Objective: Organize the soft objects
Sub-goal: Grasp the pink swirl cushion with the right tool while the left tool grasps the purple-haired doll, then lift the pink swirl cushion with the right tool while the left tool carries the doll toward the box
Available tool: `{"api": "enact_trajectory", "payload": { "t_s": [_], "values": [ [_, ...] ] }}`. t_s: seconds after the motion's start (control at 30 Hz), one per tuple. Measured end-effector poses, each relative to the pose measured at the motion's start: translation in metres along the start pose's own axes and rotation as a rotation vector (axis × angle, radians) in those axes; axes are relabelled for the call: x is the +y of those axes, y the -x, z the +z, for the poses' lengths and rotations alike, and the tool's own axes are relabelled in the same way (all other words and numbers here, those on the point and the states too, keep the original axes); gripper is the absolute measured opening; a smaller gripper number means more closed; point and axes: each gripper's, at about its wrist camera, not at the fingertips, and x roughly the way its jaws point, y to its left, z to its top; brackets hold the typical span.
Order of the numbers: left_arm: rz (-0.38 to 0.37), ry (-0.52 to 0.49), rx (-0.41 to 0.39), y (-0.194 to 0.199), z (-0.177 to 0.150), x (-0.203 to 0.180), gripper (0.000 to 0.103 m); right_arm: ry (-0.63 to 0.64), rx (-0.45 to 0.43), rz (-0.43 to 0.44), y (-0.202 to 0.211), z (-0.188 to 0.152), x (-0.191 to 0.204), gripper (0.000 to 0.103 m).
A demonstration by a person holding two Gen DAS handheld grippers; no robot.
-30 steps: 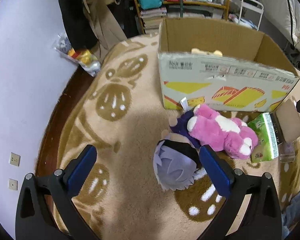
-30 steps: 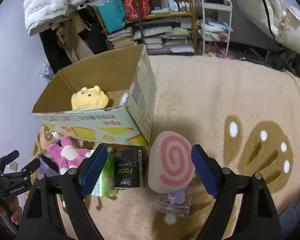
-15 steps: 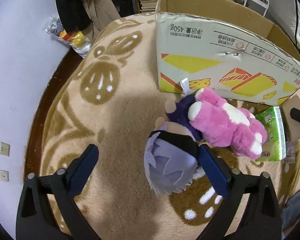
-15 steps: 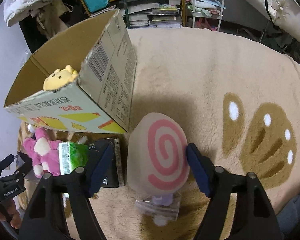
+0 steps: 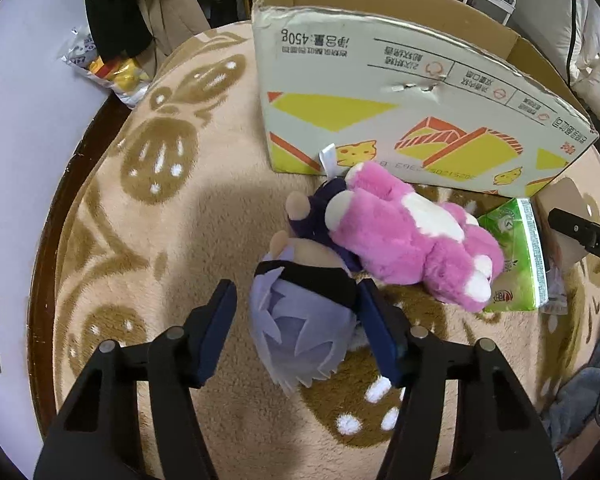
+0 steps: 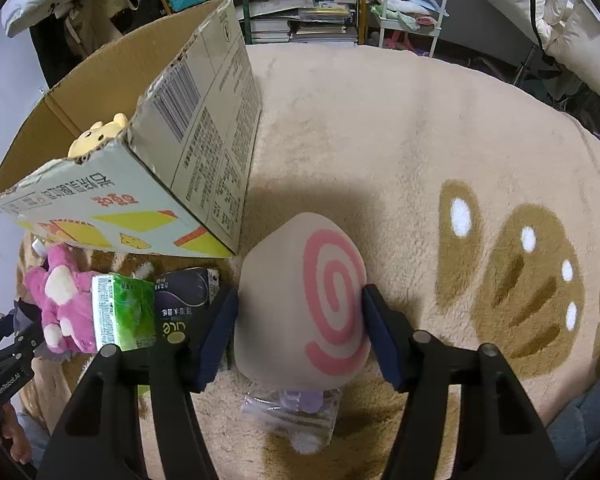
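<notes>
My left gripper (image 5: 300, 332) has its jaws around the head of a grey-haired plush doll (image 5: 304, 328) lying on the rug; the right pad touches it, the left pad stands slightly off. A pink plush bear (image 5: 412, 236) lies across the doll's body. My right gripper (image 6: 298, 332) is closed on a beige cushion with a pink spiral (image 6: 304, 308), both pads pressing its sides. A cardboard box (image 6: 148, 168) stands behind, with a yellow plush (image 6: 96, 138) inside.
A green tissue pack (image 6: 122, 312) and a black Face pack (image 6: 184, 304) lie between bear and cushion. A clear packet (image 6: 296, 416) lies under the cushion. Shelves (image 6: 300, 8) and a snack bag (image 5: 108, 72) stand beyond the paw-print rug (image 6: 440, 140).
Both grippers moved down and forward onto their plush objects and narrowed. The right closed onto the spiral cushion; the left closed in around the doll's head.
</notes>
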Motion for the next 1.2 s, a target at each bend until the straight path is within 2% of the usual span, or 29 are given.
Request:
{"api": "enact_trajectory", "payload": {
  "t_s": [0.13,0.33,0.67,0.8,0.93,1.2],
  "values": [
    [-0.026,0.005,0.008,-0.001,0.000,0.000,0.052,-0.005,-0.001,-0.005,-0.002,0.000,0.000,0.066],
    [-0.009,-0.006,0.006,-0.002,-0.001,-0.005,0.051,0.007,0.003,-0.021,-0.003,-0.002,-0.001,0.061],
    [0.000,-0.021,0.005,0.011,-0.006,-0.011,0.047,0.045,-0.024,-0.037,0.008,-0.005,0.008,0.036],
    [-0.002,-0.014,0.002,0.018,-0.009,-0.008,0.047,0.046,-0.079,0.040,0.029,-0.007,0.013,0.035],
    [-0.014,-0.027,-0.043,0.032,-0.011,-0.010,0.047,0.107,-0.118,0.017,0.043,-0.015,0.024,0.035],
    [0.063,-0.075,-0.093,0.055,-0.025,-0.018,0.047,0.099,-0.132,0.066,0.051,-0.016,0.024,0.035]
  ]
}}
